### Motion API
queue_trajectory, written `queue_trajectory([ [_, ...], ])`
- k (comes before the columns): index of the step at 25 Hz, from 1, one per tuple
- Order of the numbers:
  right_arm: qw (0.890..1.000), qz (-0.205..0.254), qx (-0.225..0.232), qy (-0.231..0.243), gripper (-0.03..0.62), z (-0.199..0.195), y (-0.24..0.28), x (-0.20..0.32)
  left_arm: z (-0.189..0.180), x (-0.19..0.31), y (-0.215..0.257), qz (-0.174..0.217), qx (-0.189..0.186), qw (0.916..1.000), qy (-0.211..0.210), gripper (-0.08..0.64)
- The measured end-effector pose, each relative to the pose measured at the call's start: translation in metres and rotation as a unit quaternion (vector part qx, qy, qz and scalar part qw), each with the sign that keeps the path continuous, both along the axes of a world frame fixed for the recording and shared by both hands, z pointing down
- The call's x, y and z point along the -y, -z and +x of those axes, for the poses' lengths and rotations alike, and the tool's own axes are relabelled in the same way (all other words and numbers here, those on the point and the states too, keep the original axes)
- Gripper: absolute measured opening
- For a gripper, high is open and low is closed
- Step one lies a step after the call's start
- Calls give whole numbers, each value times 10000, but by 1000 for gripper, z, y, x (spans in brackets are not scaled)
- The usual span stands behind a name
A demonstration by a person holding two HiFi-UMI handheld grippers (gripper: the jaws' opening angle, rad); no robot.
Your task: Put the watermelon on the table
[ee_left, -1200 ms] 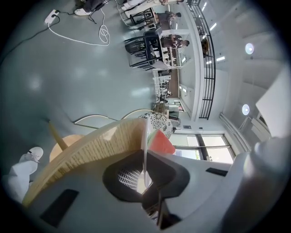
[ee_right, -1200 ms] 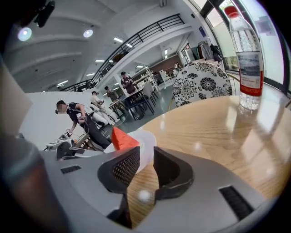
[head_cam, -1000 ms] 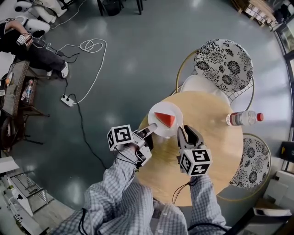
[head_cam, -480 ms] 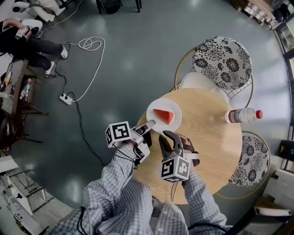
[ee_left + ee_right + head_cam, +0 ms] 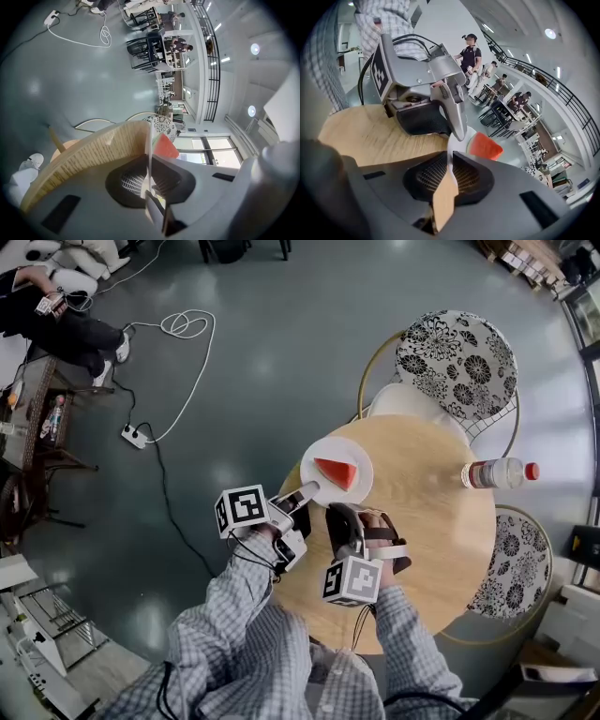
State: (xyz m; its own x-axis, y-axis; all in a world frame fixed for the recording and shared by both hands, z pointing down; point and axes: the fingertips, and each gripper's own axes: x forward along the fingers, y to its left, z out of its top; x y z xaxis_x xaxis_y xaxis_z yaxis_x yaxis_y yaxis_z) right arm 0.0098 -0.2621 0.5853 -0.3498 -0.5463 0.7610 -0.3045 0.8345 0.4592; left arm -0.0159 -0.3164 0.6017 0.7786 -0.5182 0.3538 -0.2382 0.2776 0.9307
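Note:
A red watermelon wedge point(image 5: 337, 471) lies on a white plate point(image 5: 356, 487) at the left edge of the round wooden table point(image 5: 431, 531). My left gripper point(image 5: 307, 491) is shut on the plate's left rim; in the left gripper view the rim runs edge-on between its pads point(image 5: 149, 157), with the wedge point(image 5: 165, 146) beyond. My right gripper point(image 5: 339, 512) points at the plate's near rim with its jaws together. In the right gripper view point(image 5: 451, 154) only a thin white sliver of plate shows past the tips, with the wedge point(image 5: 485, 146) just behind. Whether the tips touch the rim is unclear.
A plastic bottle with a red cap point(image 5: 497, 473) lies on the table's right side. Two chairs with flower-patterned cushions point(image 5: 457, 360) point(image 5: 514, 579) stand at the far and right sides. On the floor to the left are a power strip point(image 5: 134, 438) and cables.
My right gripper has swung left across the table to the plate's near rim and rolled over, so its marker cube faces differently. The left gripper and the plate have stayed put.

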Motion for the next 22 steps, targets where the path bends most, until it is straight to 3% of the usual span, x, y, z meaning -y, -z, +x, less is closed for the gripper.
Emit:
queue_trajectory([
  [8, 9999, -62, 108, -102, 41, -3, 5, 2, 0, 4, 11, 331, 287, 9989, -138, 29],
  [13, 9998, -167, 35, -117, 41, -7, 0, 3, -10, 7, 18, 514, 349, 9981, -37, 115],
  [22, 9993, -361, 36, -121, 43, -13, -12, 3, -46, -12, 26, 481, 459, 9974, 278, 120],
])
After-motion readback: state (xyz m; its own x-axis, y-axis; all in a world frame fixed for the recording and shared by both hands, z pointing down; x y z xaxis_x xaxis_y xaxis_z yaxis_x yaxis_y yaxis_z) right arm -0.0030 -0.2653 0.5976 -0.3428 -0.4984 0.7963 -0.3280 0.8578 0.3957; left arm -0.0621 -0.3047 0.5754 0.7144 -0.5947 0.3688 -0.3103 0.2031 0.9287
